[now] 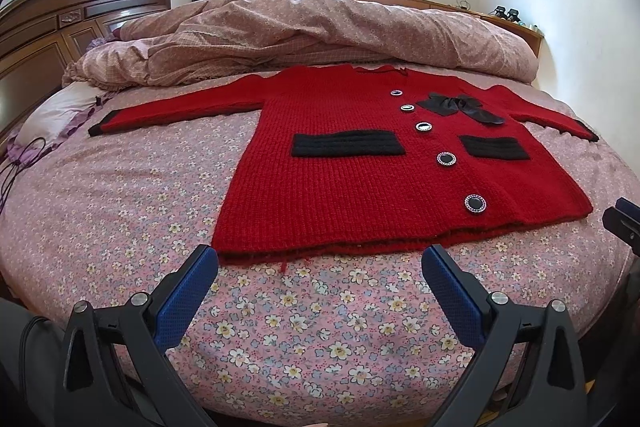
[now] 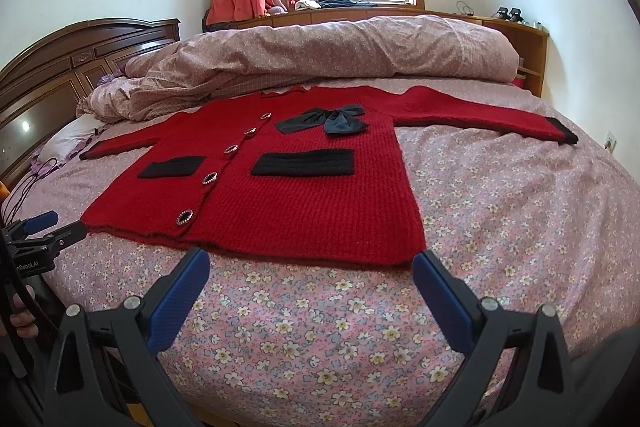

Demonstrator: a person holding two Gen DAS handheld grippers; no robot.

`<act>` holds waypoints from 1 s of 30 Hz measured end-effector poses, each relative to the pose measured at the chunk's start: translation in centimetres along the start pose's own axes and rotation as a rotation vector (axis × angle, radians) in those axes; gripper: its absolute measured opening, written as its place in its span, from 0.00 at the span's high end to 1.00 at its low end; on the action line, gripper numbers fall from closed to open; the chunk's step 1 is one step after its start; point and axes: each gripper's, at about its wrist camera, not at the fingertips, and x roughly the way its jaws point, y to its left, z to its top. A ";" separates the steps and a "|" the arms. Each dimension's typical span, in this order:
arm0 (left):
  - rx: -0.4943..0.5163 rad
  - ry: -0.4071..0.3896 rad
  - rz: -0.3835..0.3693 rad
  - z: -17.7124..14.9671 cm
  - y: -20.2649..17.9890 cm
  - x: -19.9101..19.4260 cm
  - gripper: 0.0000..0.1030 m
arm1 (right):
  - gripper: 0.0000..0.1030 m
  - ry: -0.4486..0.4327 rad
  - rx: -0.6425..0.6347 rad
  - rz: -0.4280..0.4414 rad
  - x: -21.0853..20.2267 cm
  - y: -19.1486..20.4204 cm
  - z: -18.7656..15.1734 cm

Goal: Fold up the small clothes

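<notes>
A small red knit cardigan [image 1: 340,187] lies flat on the bed, front up, both sleeves spread out. It has black pocket bands, a black bow and several round buttons. It also shows in the right wrist view [image 2: 288,203]. My left gripper [image 1: 320,259] is open and empty, just short of the hem's left part. My right gripper [image 2: 312,263] is open and empty, just short of the hem's right part. The right gripper's tip shows at the left view's right edge [image 1: 622,223]; the left gripper shows at the right view's left edge [image 2: 48,231].
The bed has a pink flowered sheet [image 1: 280,327]. A rumpled pink duvet [image 1: 320,27] lies along the far side behind the cardigan. A wooden headboard [image 1: 48,27] stands at the left, with a pillow [image 1: 52,115] and cables below it. A window is behind.
</notes>
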 end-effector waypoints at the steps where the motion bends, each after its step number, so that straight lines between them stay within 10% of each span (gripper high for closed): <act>1: -0.001 0.001 -0.002 0.0 0.0 0.0 0.04 | 0.00 0.000 0.000 0.000 0.0 0.0 0.0; 30: -0.010 0.012 0.005 0.0 0.5 0.2 0.04 | 0.00 0.013 -0.009 0.010 0.3 0.4 -0.2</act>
